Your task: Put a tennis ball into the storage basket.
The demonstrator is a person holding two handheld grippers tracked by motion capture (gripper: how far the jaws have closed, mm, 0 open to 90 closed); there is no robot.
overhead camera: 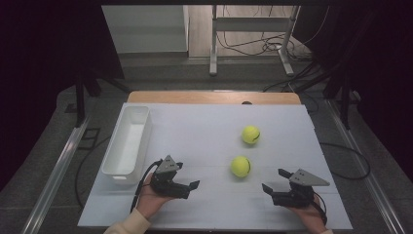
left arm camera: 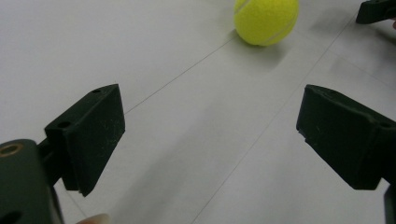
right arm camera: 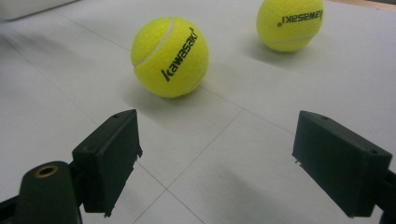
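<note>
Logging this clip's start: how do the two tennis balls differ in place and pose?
The near ball lies between the two grippers' reach, closer to the person; the far ball sits farther up the table and slightly right. In the right gripper view the near ball's lettering runs slanted upward, while the far ball's reads upside down. Both are yellow, same brand, resting free, untouched.

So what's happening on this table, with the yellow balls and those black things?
A person holds a hand-held gripper in each hand, the left hand-held gripper and the right hand-held gripper, both open and holding nothing. Two tennis balls lie on the white table: the near ball between the grippers and the far ball beyond it. A white bin waits at the left, empty.
</note>
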